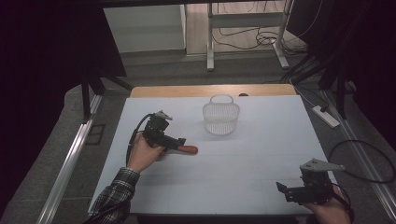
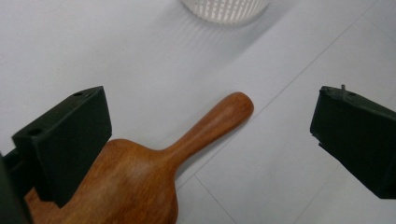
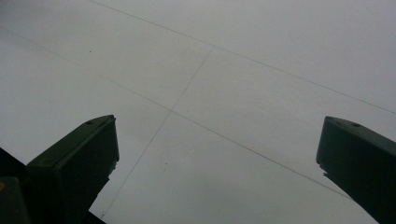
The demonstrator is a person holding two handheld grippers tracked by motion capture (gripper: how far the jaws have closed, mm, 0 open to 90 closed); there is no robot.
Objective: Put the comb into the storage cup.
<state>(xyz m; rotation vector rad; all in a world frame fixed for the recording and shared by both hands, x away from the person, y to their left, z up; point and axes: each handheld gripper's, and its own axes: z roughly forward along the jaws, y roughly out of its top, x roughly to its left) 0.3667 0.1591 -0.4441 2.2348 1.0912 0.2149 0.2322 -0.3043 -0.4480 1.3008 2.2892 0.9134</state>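
Note:
A brown wooden tool with a rounded handle (image 2: 154,163) lies flat on the white table. In the high view its handle end (image 1: 188,149) pokes out to the right of my left gripper (image 1: 180,142). In the left gripper view my left gripper (image 2: 210,144) is open, its jaws wide apart, with the wood's broad part by the left jaw and the handle pointing up between them. A white slotted basket (image 1: 221,116) stands beyond it at mid-table. My right gripper (image 1: 286,191) is open near the front right corner, with bare table between its jaws (image 3: 219,154).
The white table sheet (image 1: 261,140) covers a wooden tabletop whose far edge (image 1: 187,90) shows. A power strip (image 1: 326,116) and cables lie on the floor at right. Desk legs (image 1: 210,42) stand behind the table.

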